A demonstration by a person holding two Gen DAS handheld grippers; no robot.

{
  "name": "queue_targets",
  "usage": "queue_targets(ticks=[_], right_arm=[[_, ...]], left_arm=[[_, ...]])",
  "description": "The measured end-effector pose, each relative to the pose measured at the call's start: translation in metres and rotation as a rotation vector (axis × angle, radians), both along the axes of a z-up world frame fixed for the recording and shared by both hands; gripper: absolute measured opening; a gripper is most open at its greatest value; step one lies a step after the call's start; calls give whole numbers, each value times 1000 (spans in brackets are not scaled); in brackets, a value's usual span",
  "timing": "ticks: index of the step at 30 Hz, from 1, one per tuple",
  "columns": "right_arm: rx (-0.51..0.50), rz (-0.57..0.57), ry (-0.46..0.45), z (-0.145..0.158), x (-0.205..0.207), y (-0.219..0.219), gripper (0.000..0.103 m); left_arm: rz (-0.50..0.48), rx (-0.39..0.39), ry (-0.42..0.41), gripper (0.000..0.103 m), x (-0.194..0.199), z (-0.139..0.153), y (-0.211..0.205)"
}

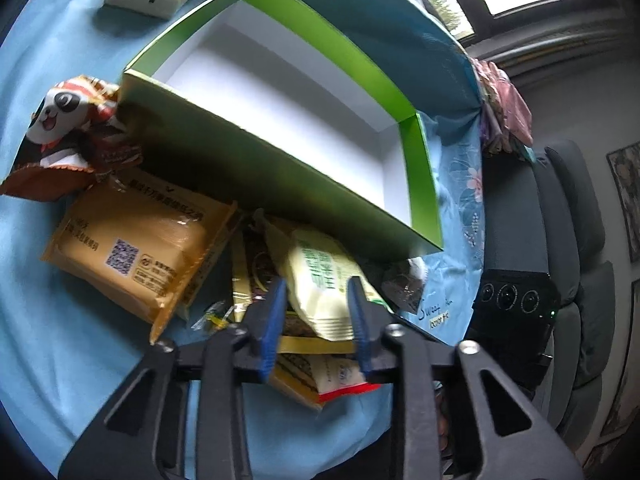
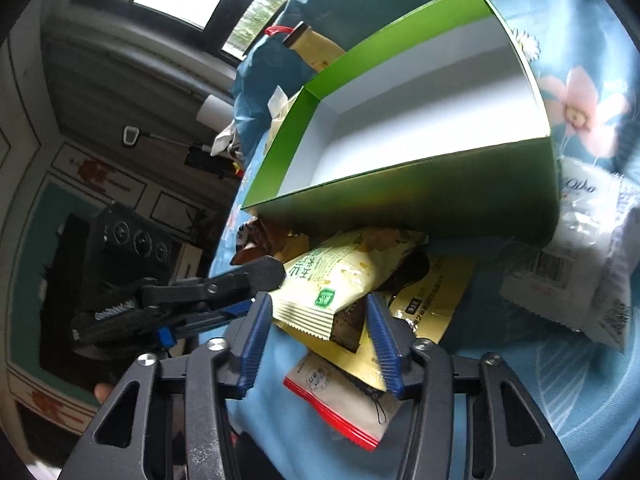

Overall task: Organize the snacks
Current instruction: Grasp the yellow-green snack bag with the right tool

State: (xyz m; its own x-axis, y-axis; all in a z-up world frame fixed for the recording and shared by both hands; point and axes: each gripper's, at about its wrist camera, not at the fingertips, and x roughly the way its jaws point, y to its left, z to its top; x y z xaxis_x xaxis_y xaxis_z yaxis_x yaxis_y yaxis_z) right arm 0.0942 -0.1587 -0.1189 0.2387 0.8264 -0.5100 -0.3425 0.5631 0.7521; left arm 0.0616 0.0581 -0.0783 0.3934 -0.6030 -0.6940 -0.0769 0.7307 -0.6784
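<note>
Left gripper (image 1: 318,312): its blue pads are seen on both sides of the pale yellow snack pack (image 1: 320,280); whether the pack is squeezed cannot be told.
Right gripper (image 2: 318,334): the same pack (image 2: 340,280) is seen between its pads, with gaps at each side, so it is not gripped.
Snack pack: it is laid on top of a pile of snacks, just in front of the green box (image 1: 256,168).
Green box: it is open, white inside, with nothing seen in it.
Orange pack (image 1: 136,248): it is laid flat beside the pile on the blue cloth (image 1: 60,340).
Panda pack (image 1: 68,128): it is leaned against the box corner.
</note>
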Motion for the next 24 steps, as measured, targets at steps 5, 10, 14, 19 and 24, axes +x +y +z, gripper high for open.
queue_targets(ticks=[5, 10, 14, 19, 24], right_arm=[[-21, -9, 6, -3, 4, 3, 21], [-117, 31, -85, 4, -4, 9, 9], [-189, 70, -186, 17, -19, 15, 7], [-234, 88, -260, 30, -36, 17, 7], [-247, 93, -316, 44, -47, 17, 7]], left_arm=[[6, 26, 14, 15, 0, -4, 4], [-32, 133, -33, 11, -5, 3, -9], [-42, 157, -67, 11, -13, 8, -14], [-54, 190, -115, 11, -29, 18, -19], [-56, 199, -157, 11, -35, 29, -25]])
